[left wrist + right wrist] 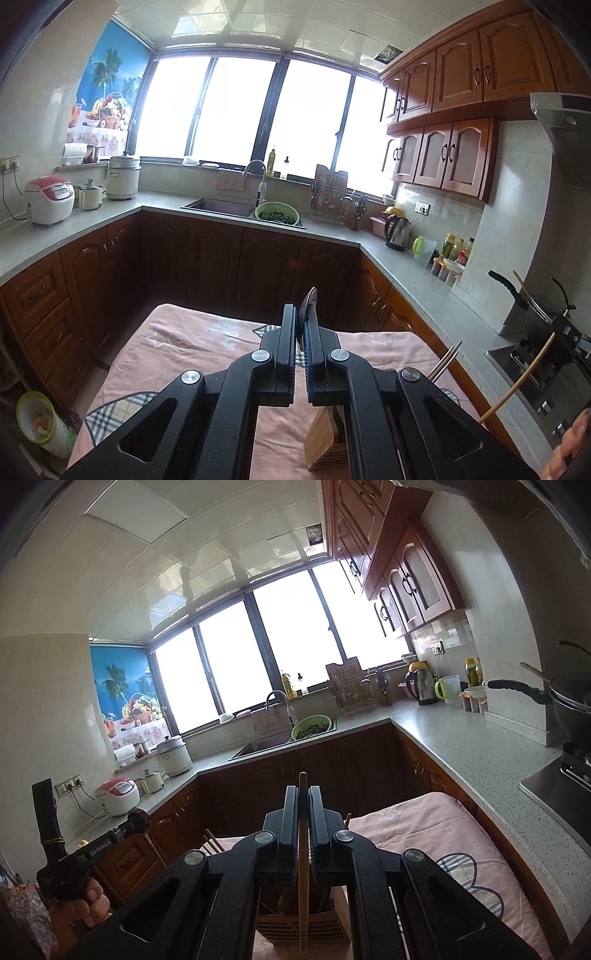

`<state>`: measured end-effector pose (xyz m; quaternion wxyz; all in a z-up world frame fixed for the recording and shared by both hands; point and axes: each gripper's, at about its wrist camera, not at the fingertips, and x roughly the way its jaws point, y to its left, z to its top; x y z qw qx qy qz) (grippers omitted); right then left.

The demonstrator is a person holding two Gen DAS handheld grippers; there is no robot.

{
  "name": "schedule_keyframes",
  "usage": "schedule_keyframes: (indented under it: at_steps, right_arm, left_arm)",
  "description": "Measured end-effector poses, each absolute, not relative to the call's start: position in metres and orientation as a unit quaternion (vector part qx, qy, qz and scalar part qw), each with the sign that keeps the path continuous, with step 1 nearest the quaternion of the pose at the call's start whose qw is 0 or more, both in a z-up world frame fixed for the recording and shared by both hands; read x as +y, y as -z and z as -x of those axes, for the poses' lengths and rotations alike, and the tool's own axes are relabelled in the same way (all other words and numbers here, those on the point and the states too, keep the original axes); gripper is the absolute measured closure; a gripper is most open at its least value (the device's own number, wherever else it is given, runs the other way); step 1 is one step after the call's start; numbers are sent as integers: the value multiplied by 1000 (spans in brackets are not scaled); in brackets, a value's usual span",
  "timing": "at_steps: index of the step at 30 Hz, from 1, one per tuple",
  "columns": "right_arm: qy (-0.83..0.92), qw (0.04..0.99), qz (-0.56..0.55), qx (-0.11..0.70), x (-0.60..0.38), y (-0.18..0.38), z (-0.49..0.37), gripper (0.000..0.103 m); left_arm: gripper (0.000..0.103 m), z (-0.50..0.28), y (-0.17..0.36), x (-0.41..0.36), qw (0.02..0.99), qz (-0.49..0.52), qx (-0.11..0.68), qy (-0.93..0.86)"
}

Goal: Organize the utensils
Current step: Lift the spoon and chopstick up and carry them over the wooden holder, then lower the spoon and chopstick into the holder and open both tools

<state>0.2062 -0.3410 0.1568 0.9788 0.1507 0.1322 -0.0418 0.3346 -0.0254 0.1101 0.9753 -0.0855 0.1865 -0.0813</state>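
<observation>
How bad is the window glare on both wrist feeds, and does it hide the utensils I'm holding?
Left wrist view: the wide kitchen window is blown out white and the dark wooden base cabinets fall murky, yet the dark flat utensil in the left tongs reads clearly. Right wrist view: the same glare, a tilted fisheye horizon, and the light wooden stick in the right tongs stays sharp.

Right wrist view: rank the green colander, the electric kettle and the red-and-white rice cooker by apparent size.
1. red-and-white rice cooker
2. green colander and electric kettle: look about alike, so unranked.
The rice cooker sits nearer the camera, so real sizes stay unsure.
</observation>
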Motion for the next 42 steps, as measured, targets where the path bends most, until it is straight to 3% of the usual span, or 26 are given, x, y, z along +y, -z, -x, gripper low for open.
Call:
schedule_keyframes:
  at_steps: [11,21,42]
  right_arm:
    - [46,981,-150,117,-350,-156,-246,98]
    - [52,978,-155,129,-356,-122,-272,98]
    - [64,964,-187,176,-356,-57,-286,98]
  left_arm:
    - [101,-362,-85,-64,982,76,170,35]
    - [101,-365,-39,-107,988,27,148,17]
    - [101,-321,17,-123,994,-55,89,21]
